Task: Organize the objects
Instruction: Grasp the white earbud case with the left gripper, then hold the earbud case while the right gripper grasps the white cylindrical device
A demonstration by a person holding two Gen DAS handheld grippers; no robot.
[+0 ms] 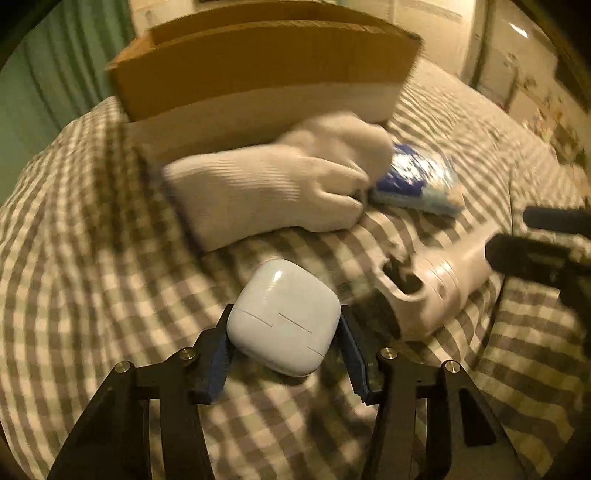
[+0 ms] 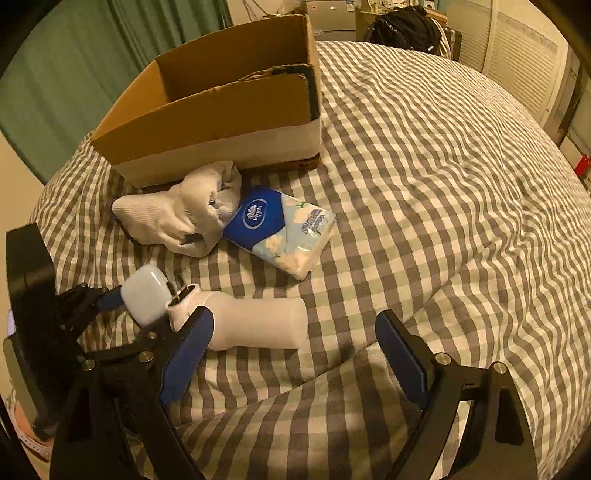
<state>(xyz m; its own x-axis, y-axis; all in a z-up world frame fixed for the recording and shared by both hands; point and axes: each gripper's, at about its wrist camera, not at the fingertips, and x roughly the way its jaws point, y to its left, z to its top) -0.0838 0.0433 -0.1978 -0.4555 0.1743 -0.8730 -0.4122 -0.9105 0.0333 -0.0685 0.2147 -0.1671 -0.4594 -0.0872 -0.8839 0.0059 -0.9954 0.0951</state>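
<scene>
My left gripper (image 1: pixel 284 332) is shut on a white earbud case (image 1: pixel 283 316), held just above the checked bedspread; the case also shows in the right wrist view (image 2: pixel 144 295). My right gripper (image 2: pixel 295 332) is open and empty, its fingers either side of a white bottle-shaped object (image 2: pixel 258 323) lying on the bed, which also shows in the left wrist view (image 1: pixel 436 284). A white sock (image 2: pixel 184 218) and a blue tissue pack (image 2: pixel 280 229) lie in front of an open cardboard box (image 2: pixel 221 122).
The checked bedspread (image 2: pixel 424 184) covers the whole bed. A green curtain (image 2: pixel 74 74) hangs behind the box. A dark bag (image 2: pixel 402 26) and white furniture stand beyond the bed at the back right.
</scene>
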